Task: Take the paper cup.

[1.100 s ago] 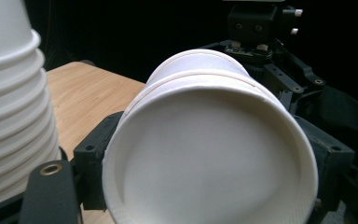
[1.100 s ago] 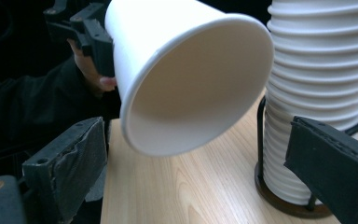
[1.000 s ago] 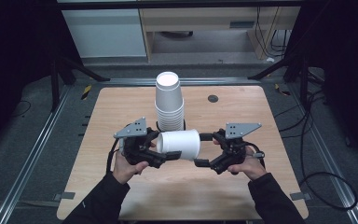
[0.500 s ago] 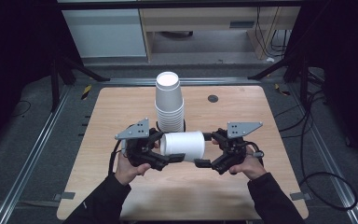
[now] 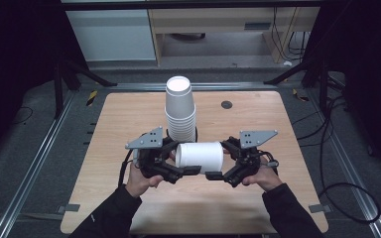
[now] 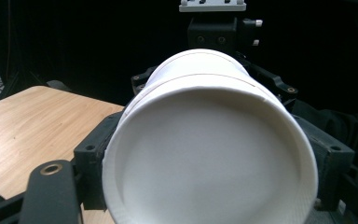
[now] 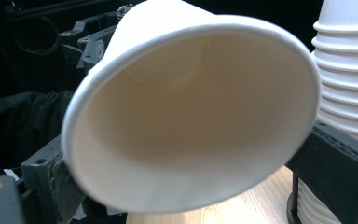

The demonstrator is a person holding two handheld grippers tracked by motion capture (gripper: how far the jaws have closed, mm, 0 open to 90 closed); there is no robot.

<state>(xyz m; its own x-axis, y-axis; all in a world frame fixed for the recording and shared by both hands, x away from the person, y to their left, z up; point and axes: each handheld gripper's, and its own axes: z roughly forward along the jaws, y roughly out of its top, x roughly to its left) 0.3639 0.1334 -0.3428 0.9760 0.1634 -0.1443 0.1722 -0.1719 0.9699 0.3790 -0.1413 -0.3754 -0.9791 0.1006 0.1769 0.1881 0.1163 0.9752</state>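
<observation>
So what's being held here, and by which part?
A white paper cup, lying sideways above the table: the left gripper clamps its closed base end, the right gripper its open rim end.

From overhead I look forward and down on the tabletop (image 5: 129,208); my two tong-mounted cameras face each other at close range, sharing the sideways paper cup (image 5: 199,156) at frame centre.

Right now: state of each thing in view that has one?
paper cup: on its side, off the table, held between both grippers
cup stack: upright, upside down, on the table
left gripper: shut on the cup's base end
right gripper: at the cup's open rim; grip unclear
</observation>
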